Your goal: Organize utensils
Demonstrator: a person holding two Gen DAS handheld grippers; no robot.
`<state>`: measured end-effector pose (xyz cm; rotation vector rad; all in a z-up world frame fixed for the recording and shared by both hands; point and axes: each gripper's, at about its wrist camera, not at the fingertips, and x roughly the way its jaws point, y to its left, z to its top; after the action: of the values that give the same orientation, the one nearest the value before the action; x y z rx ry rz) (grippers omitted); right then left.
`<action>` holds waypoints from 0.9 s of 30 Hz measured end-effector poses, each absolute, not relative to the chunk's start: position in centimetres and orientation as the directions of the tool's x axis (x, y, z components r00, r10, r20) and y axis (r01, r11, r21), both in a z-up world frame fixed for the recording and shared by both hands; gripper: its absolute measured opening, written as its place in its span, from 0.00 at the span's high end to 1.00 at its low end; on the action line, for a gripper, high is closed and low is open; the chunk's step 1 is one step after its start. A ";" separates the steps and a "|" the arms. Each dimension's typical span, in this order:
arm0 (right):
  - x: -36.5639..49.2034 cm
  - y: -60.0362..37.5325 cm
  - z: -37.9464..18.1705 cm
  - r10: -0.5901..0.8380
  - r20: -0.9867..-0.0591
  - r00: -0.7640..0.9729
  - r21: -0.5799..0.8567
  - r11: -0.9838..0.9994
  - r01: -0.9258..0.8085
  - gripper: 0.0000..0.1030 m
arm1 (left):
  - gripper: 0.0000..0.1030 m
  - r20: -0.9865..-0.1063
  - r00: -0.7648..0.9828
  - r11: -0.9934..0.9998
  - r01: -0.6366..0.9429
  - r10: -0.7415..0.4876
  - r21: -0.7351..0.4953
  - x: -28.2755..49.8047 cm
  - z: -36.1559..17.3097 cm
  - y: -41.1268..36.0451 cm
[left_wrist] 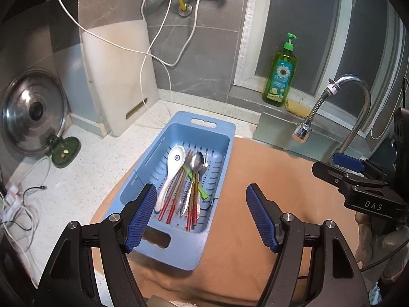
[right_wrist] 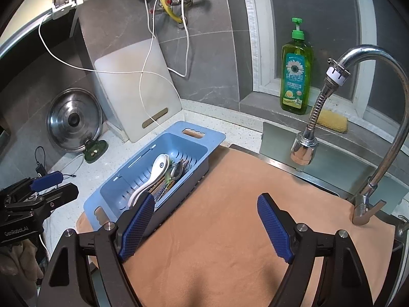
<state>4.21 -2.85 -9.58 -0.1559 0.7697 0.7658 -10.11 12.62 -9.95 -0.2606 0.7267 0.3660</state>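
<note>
Two grippers hover over the sink area, both with jaws spread wide and nothing between them. Seen from the left wrist, the left gripper (left_wrist: 202, 217) hangs just above the near end of the blue basket (left_wrist: 225, 133); its left finger covers part of the basket's near-left wall. The right gripper (right_wrist: 205, 226) sits to the right of the basket, over the tan cloth (right_wrist: 230, 230), and its left finger hides the basket's near corner.

Writing is sparse: "DAS" reads on the right gripper's body in the left view, "GenRobot.AI" on the left gripper's body in the right view. The green soap bottle (right_wrist: 296, 76), beyond the basket on the window ledge, bears a daisy label whose characters are too small to read.

Inside the basket the utensils lie lengthwise along its long axis. The white ceramic spoon (left_wrist: 171, 176), with a blue mark in its bowl, has its bowl toward the far end of the basket. Beside it the metal spoon (left_wrist: 195, 171) points the same way. The chopsticks (left_wrist: 179, 194), brown with red ends nearest the gripper, lie under both spoons and cannot be counted. A green-handled utensil (left_wrist: 198, 184) crosses them at a slant, its head hidden.

The basket's far end rests on the speckled bench (left_wrist: 84, 179), its near end on the cloth. Right of the basket stands the chrome faucet (right_wrist: 378, 117).
</note>
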 end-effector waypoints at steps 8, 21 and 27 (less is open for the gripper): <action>3.6 -2.7 -9.2 0.576 -0.666 0.475 0.131 0.716 -0.685 0.23 | 0.29 -0.680 0.692 0.907 -0.410 0.242 -0.094 -10.2 -9.6 12.2; 3.7 -2.9 -9.3 0.576 -0.668 0.472 0.139 0.719 -0.681 0.23 | 0.29 -0.685 0.690 0.911 -0.401 0.234 -0.093 -10.0 -9.5 12.1; 3.7 -2.7 -9.4 0.575 -0.672 0.466 0.142 0.718 -0.681 0.23 | 0.29 -0.692 0.684 0.910 -0.404 0.232 -0.094 -10.1 -9.7 12.2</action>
<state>3.73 -2.74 -9.44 -0.1536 0.7626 0.7750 -10.11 12.17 -9.66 -0.2478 0.7363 0.3605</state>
